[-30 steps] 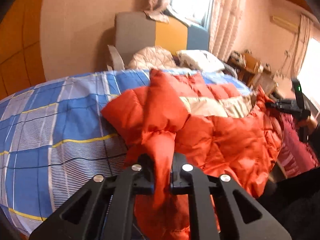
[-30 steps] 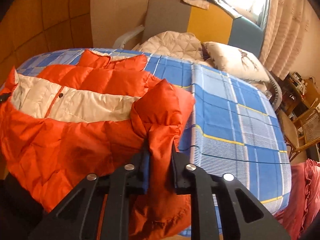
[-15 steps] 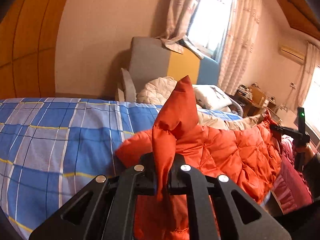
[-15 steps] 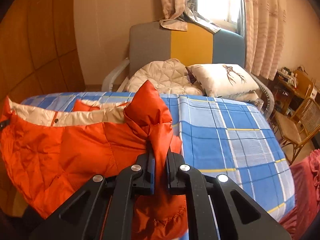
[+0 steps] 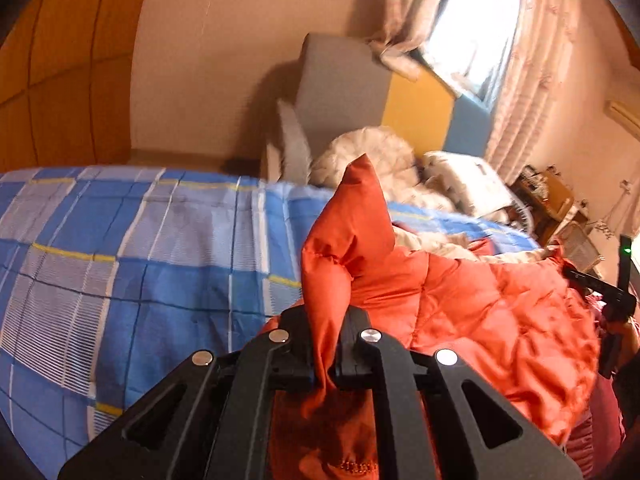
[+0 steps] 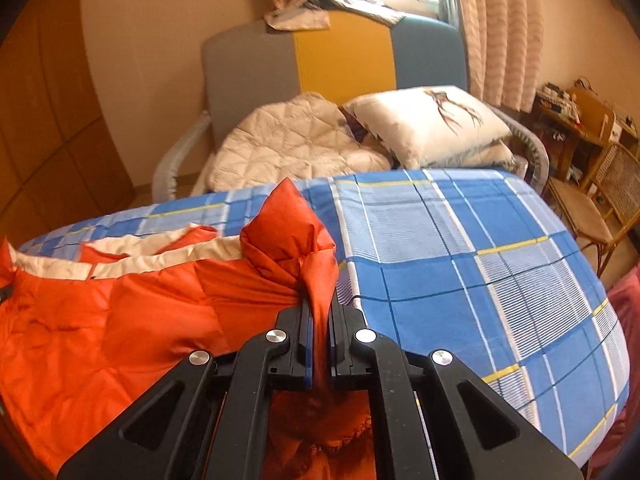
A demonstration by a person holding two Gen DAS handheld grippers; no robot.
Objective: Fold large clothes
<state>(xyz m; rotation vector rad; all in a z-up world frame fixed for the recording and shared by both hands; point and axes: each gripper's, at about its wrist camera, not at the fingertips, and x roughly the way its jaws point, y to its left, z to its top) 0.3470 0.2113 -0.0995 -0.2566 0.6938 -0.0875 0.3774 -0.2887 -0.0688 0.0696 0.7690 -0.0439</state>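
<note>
An orange quilted jacket with a cream lining lies on a bed with a blue plaid sheet. My left gripper is shut on a bunched orange corner that stands up in a peak above the jaws. In the right wrist view the same jacket spreads to the left, cream lining showing along its far edge. My right gripper is shut on another bunched orange corner. The other gripper's black body shows at the right edge of the left wrist view.
A chair with a grey, yellow and blue back stands beyond the bed, holding a cream quilt and a pillow. Wicker chairs and a cluttered table stand at the right. A curtained window is behind. Red fabric hangs by the bed's right side.
Both grippers have drawn back from the bed with their orange corners, rolling as they went. More of the plaid sheet shows now and the jacket has slid toward the near edge.
</note>
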